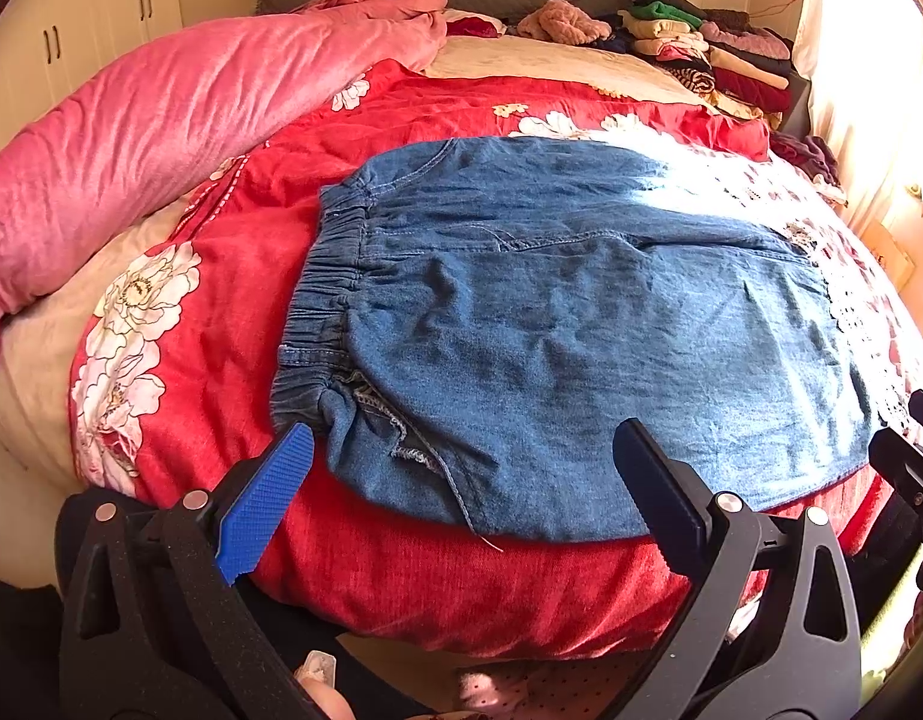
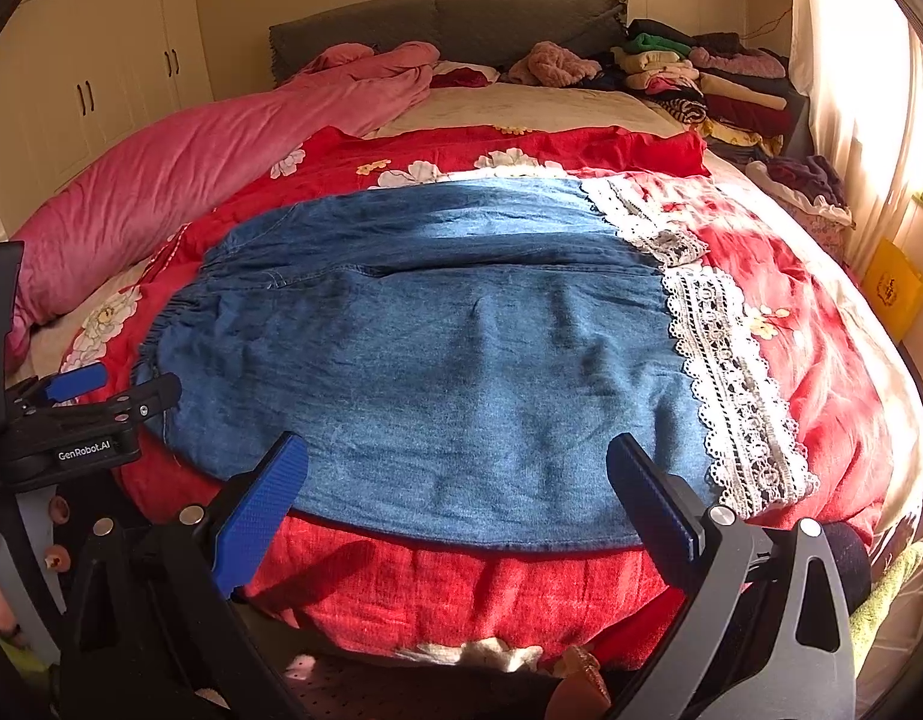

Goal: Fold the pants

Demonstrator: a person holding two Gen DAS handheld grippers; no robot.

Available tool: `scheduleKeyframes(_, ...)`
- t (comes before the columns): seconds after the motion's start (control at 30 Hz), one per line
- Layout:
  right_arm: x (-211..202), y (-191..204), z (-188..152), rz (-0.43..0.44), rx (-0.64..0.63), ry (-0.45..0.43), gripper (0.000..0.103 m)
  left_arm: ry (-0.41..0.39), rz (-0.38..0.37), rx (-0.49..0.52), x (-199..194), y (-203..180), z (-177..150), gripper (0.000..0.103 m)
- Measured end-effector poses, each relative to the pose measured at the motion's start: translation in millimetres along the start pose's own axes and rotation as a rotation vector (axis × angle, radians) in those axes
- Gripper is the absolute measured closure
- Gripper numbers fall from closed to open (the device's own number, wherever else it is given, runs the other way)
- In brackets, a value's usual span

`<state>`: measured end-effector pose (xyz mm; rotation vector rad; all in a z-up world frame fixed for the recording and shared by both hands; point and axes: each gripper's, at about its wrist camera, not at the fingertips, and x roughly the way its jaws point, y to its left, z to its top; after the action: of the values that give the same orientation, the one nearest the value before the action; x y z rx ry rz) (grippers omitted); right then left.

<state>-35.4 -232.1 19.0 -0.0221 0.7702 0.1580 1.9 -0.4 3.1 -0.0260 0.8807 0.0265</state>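
Denim pants (image 1: 581, 330) lie flat near the bed's (image 2: 461, 594) front edge, both left tongs (image 1: 461, 480), marked "GenRobot.AI", and right tongs (image 2: 455, 492) gaping wide, empty.

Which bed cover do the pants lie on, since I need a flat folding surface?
The red floral quilt, spread flat under the denim pants; the pink blanket lies bunched along the left side.

Left gripper (image 1: 461, 468): black plastic linkage arms with triangular cut-outs, silver round pivot pins, ribbed blue pads on flat black fingers. Right gripper (image 2: 458, 480): same build. White "GenRobot.AI" lettering shows on the left unit's black body.
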Motion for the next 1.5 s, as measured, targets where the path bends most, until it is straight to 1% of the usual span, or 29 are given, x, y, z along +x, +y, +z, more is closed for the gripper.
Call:
scheduleKeyframes(0.23, 9, 5, 14, -0.016, -0.047, -0.018, 0.004, 0.008, 0.0, -0.013, 9, 3, 3, 0.009)
scheduleKeyframes(0.43, 31, 10, 48, 0.018, -0.084, -0.028, 0.004, 0.024, 0.002, -0.041, 30, 24, 21, 0.009)
scheduleKeyframes(0.57, 57, 19, 80, 0.051, -0.127, -0.009, 0.004, 0.035, 0.022, -0.059, 50, 44, 44, 0.009)
scheduleKeyframes(0.7, 85, 33, 113, 0.083, -0.184, -0.005, 0.004, 0.026, 0.047, -0.071, 68, 64, 72, 0.009)
scheduleKeyframes(0.83, 117, 44, 140, 0.076, -0.235, 0.011, 0.004, 0.031, 0.066, -0.072, 87, 78, 96, 0.009)
scheduleKeyframes(0.9, 132, 48, 152, 0.082, -0.25, 0.027, 0.004, 0.052, 0.069, -0.081, 96, 85, 106, 0.009)
scheduleKeyframes(1.07, 165, 54, 176, 0.092, -0.273, 0.057, 0.004, 0.059, 0.062, -0.096, 112, 95, 128, 0.009)
scheduleKeyframes(1.2, 193, 61, 195, 0.131, -0.289, 0.094, 0.004, 0.092, 0.04, -0.107, 132, 99, 141, 0.009)
scheduleKeyframes(1.3, 213, 67, 207, 0.149, -0.32, 0.124, 0.004, 0.12, 0.014, -0.12, 149, 101, 146, 0.009)
scheduleKeyframes(1.47, 245, 74, 224, 0.151, -0.37, 0.158, 0.004, 0.126, -0.024, -0.162, 171, 108, 150, 0.009)
scheduleKeyframes(1.5, 253, 77, 226, 0.154, -0.391, 0.172, 0.004, 0.121, -0.028, -0.157, 173, 108, 151, 0.014)
